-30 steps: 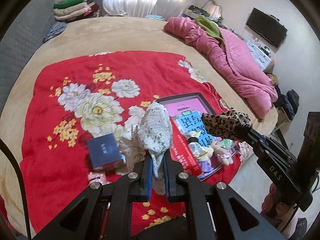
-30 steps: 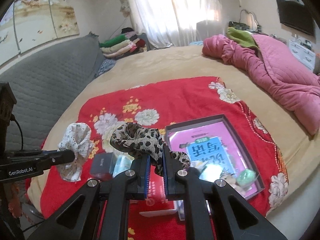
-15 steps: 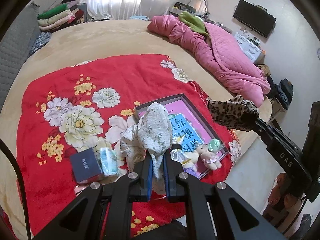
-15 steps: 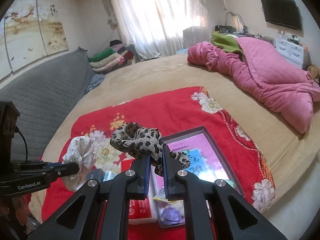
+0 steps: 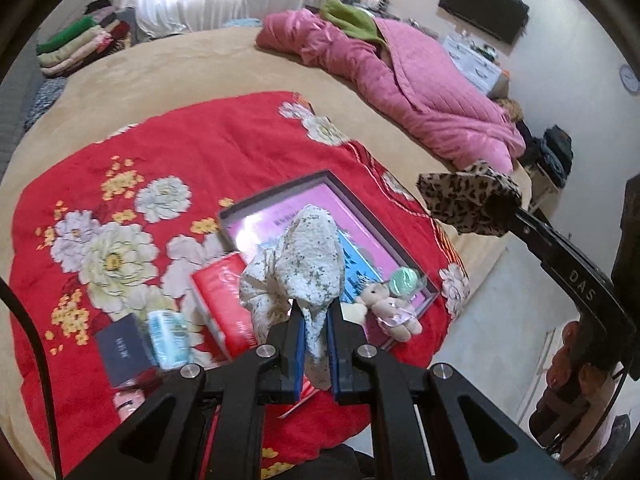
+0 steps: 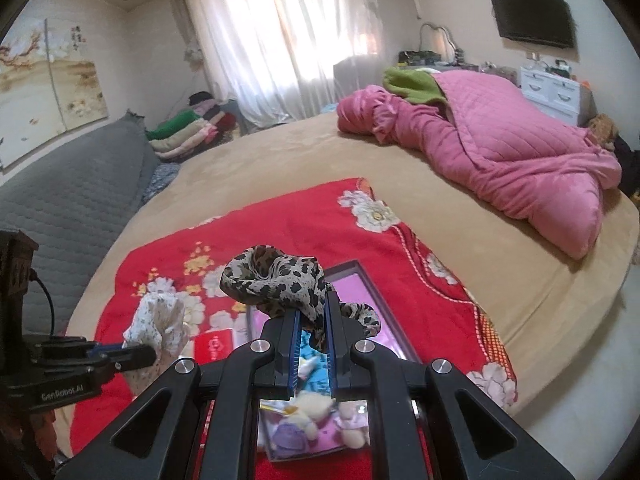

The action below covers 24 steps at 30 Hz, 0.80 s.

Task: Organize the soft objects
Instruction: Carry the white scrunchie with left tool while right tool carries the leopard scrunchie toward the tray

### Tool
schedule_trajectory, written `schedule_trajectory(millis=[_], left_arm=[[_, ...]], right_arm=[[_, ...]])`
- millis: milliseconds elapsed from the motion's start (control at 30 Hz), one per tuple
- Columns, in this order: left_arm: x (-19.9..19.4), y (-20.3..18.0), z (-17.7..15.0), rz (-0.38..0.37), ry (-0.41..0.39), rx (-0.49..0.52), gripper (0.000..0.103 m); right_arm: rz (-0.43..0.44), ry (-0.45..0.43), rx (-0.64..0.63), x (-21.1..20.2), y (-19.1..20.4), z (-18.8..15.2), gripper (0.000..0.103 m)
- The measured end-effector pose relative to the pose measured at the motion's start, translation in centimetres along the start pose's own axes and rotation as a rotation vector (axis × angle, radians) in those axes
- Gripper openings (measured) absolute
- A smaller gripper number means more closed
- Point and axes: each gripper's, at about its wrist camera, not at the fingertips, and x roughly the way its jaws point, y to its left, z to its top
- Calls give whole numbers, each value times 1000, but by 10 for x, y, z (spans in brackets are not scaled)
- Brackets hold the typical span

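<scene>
My left gripper [image 5: 314,320] is shut on a white floral scrunchie [image 5: 304,264] and holds it in the air above the red flowered blanket [image 5: 224,148]. It also shows at the left of the right wrist view [image 6: 160,324]. My right gripper [image 6: 311,320] is shut on a leopard-print scrunchie [image 6: 276,280], raised above the shallow box [image 6: 374,292]. That scrunchie shows at the right of the left wrist view [image 5: 468,200]. The box [image 5: 280,192] has a pink and blue lining and holds a small teddy bear [image 5: 390,312] and a green ball [image 5: 404,280].
On the blanket left of the box lie a red packet [image 5: 224,304], a light blue pack [image 5: 168,336] and a dark blue box [image 5: 120,352]. A pink quilt [image 6: 500,152] lies on the far right of the bed. Folded clothes [image 6: 188,132] are stacked at the back. Floor is right of the bed.
Both grippers have drawn back and up from the bed, still holding their scrunchies. The box and blanket now look smaller and lower in both views.
</scene>
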Motion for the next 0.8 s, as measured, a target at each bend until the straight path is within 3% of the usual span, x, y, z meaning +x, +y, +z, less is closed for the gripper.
schedule_trajectory(millis=[300, 800], left_arm=[[57, -32, 5, -42, 87, 48, 10], [133, -53, 7, -67, 216, 94, 10]], right_arm=[[-35, 77, 22, 39, -35, -13, 10], [-97, 203, -8, 128, -56, -36, 12]])
